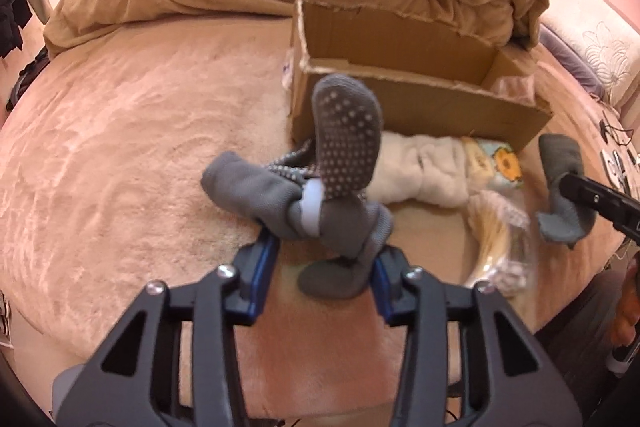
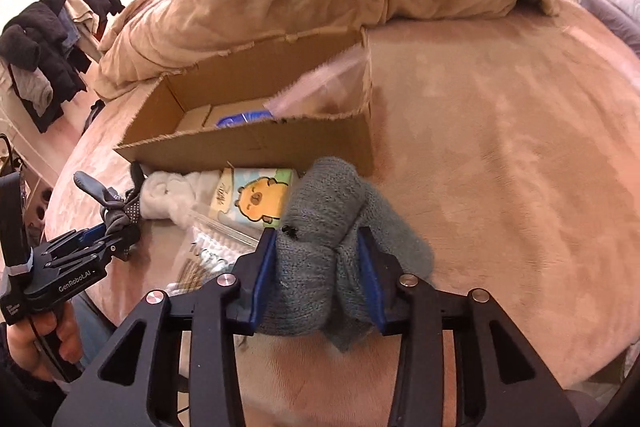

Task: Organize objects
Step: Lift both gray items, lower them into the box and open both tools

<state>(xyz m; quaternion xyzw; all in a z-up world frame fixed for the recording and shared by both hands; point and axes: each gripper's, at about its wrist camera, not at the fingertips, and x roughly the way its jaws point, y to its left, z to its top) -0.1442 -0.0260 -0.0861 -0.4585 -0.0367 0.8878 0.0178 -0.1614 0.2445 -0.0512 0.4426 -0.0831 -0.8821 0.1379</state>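
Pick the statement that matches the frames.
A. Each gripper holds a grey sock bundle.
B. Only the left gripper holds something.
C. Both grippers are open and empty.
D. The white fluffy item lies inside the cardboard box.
A: the left gripper clamps the dotted grey socks, and the right gripper clamps the knitted grey sock bundle; the white fluffy item lies on the bed outside the cardboard box.
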